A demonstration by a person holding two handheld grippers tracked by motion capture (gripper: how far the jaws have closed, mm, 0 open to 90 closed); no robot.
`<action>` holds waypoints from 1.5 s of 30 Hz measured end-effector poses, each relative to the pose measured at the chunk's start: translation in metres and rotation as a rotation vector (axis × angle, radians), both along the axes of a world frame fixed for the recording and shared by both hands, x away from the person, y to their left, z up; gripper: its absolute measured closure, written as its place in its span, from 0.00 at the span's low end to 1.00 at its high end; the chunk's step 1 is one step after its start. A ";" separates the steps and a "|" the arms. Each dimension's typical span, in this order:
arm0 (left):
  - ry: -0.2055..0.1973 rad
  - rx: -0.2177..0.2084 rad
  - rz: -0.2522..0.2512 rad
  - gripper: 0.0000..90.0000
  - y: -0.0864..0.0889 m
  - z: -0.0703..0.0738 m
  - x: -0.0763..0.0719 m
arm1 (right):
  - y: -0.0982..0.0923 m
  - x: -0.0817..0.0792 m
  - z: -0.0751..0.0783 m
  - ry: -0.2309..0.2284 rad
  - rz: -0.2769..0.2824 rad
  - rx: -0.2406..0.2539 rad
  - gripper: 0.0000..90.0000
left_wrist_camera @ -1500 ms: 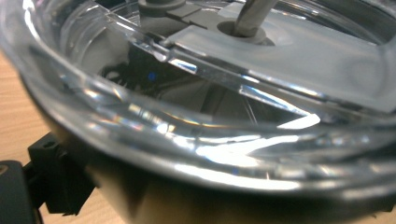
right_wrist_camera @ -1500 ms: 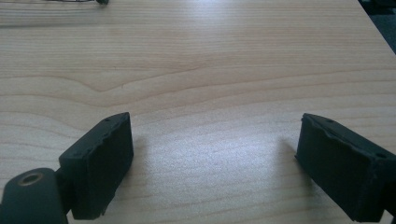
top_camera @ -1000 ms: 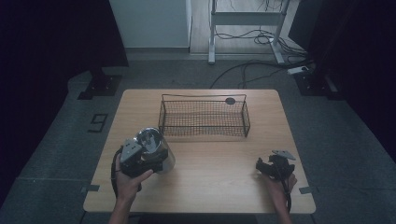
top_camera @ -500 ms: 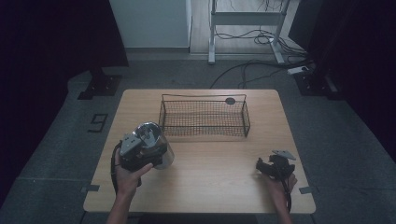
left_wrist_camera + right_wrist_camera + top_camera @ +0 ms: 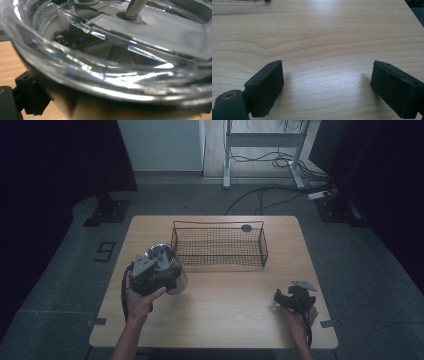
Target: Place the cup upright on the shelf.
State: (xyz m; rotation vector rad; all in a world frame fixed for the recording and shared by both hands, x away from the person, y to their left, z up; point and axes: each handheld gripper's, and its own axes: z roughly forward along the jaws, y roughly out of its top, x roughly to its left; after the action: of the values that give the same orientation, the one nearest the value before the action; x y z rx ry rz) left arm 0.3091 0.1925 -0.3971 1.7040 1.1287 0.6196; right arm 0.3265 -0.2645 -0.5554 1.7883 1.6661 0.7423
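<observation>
So far the wooden table point(image 5: 225, 320) carries a wire basket point(image 5: 219, 247) standing empty at its far middle, and the steel tumbler with a clear lid point(image 5: 167, 266) is gripped by the left gripper point(image 5: 150, 276) just off the basket's near left corner, so lowering it in looks like what remains. Nothing blocks that short path; the right gripper point(image 5: 290, 299) rests near the right edge, jaws wide and empty, and a small dark disc point(image 5: 246, 227) lies behind the basket.

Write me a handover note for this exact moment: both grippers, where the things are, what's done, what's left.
Left gripper: shut on the clear-lidded metal tumbler, lifted over the table's left side, just in front of the wire basket's left end.
Right gripper: open, holding nothing, low over the table's right front.
Done: tumbler picked up.
Left: probably set it in the basket, which looks empty; a small dark disc lies behind it.
</observation>
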 end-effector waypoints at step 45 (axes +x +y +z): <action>0.023 0.012 0.005 0.04 -0.022 0.014 0.049 | 0.000 0.000 0.000 -0.002 0.004 -0.004 0.13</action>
State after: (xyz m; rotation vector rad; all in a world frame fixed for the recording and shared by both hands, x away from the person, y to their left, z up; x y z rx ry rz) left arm 0.3576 0.1706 -0.3831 1.7222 1.1479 0.6126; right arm 0.3267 -0.2646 -0.5554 1.7815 1.6691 0.7415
